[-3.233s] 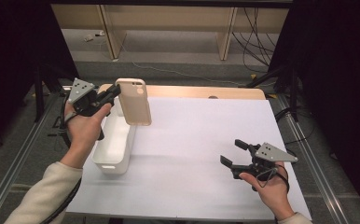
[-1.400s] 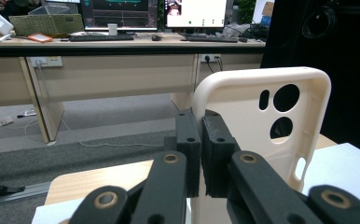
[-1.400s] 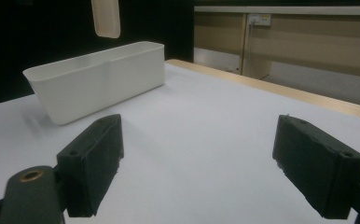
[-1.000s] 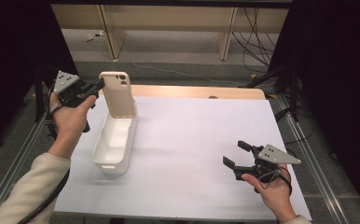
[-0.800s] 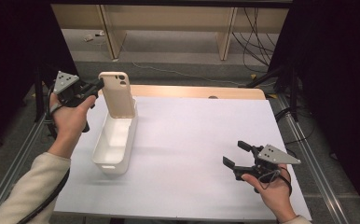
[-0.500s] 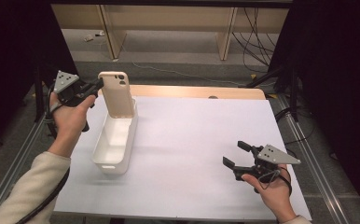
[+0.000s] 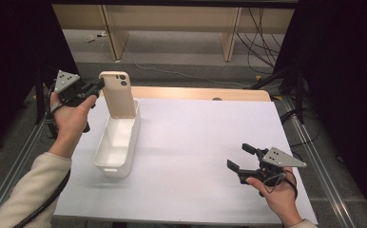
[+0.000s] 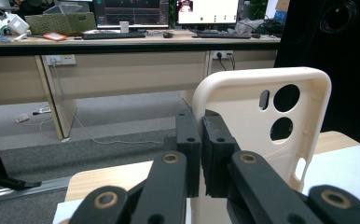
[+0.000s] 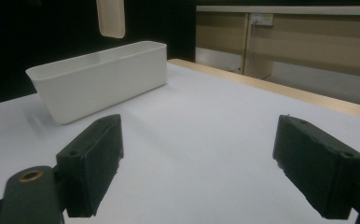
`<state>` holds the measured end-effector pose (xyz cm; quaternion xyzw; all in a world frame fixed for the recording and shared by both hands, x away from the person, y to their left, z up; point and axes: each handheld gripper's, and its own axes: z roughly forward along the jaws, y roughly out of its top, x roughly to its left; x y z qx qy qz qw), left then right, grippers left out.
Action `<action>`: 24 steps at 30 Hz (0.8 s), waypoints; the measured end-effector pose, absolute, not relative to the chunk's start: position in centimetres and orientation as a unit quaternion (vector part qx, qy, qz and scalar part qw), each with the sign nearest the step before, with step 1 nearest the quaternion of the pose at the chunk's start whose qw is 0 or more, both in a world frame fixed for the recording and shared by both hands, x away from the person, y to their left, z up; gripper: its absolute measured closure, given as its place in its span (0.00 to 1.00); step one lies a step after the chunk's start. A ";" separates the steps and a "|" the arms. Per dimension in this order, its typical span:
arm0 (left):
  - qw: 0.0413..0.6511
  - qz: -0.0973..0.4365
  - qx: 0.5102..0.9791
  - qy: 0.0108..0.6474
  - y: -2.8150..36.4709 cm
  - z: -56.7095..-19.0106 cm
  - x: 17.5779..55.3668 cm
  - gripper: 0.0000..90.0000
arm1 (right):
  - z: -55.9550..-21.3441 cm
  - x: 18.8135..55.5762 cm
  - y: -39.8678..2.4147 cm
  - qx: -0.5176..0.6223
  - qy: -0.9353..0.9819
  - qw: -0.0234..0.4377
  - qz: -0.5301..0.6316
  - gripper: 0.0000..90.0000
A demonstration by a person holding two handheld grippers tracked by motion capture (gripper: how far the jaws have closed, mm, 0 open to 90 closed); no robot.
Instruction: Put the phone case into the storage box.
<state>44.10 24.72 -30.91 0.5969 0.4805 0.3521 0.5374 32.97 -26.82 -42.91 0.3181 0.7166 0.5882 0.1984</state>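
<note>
Phone case [image 7: 118, 94], smooth cream plastic, pinched upright by left gripper [image 7: 97, 86] above white tub [image 7: 117, 141]; right gripper [image 7: 241, 157] gapes empty

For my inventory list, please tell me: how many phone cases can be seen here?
1. The phone case is held upright above the far end of the white bin, clamped at its edge by the left hand-held gripper. The bin's inside looks empty as far as visible.

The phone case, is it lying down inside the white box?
No, the left hand-held gripper holds the phone case upright above the white box, pinching its edge.
</note>
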 end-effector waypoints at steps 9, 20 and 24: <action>0.533 0.355 0.599 0.481 25.0 -31.2 44.5 0.96 | -42.9 33.0 -26.8 0.318 0.717 0.196 0.589 0.19; 0.529 0.356 0.602 0.481 24.8 -31.6 45.1 0.96 | -42.8 32.8 -27.0 0.319 0.724 0.202 0.578 0.19; 0.527 0.356 0.602 0.482 24.8 -31.7 45.3 0.96 | -43.0 32.9 -26.9 0.317 0.718 0.197 0.587 0.19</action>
